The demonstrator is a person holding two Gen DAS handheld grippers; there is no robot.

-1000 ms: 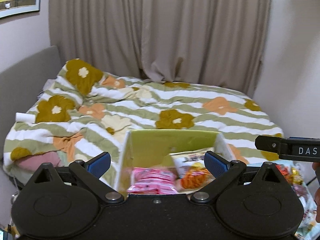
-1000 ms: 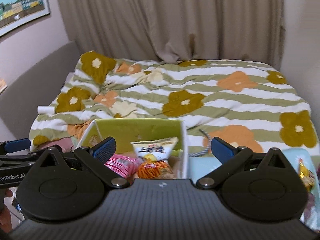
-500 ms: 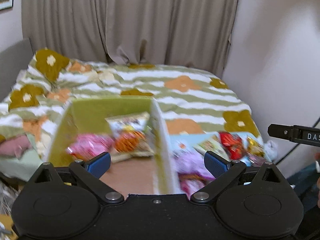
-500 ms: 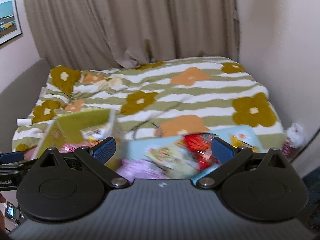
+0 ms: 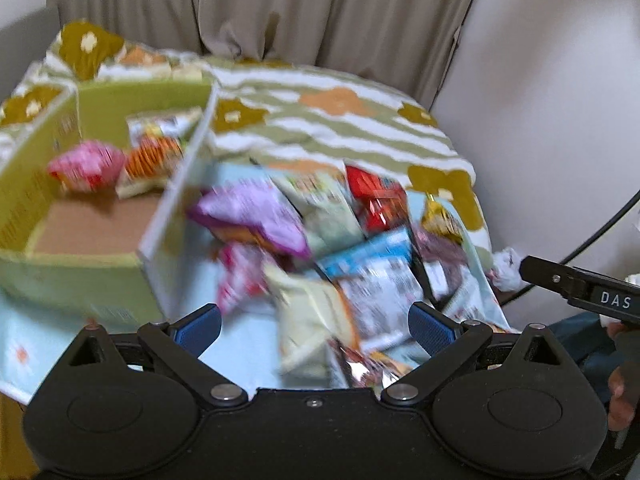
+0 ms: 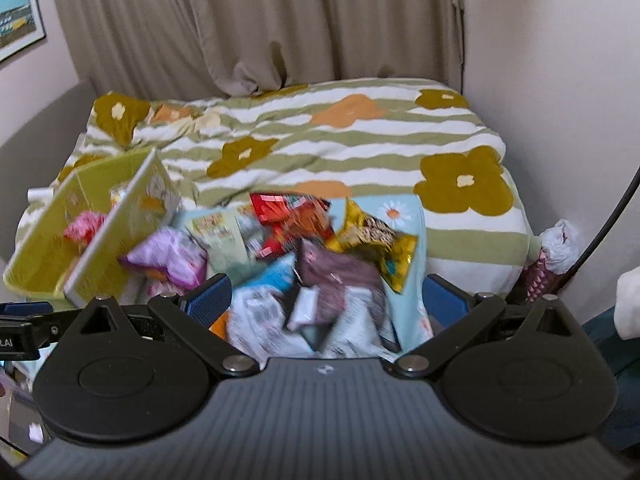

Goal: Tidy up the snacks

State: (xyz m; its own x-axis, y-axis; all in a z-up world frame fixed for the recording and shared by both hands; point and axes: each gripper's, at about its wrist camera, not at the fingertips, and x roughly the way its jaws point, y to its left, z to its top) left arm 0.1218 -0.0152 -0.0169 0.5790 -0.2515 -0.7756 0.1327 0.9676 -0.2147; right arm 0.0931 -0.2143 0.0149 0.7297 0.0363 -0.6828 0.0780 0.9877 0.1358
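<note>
A green cardboard box stands on the bed at the left, holding a pink packet and an orange packet. To its right a pile of snack bags lies on a pale blue cloth: a purple bag, a red bag, a gold bag, a maroon bag and a cream bag. My left gripper is open above the pile's near edge. My right gripper is open over the maroon bag. Neither holds anything.
A bed with a green-striped flowered quilt fills the far side, with beige curtains behind it. A white wall stands close on the right with a dark cable along it. A crumpled white bag lies beside the bed's corner.
Both views have swung from the green box to the right and down onto the snack pile. Both grippers stay open and empty.
</note>
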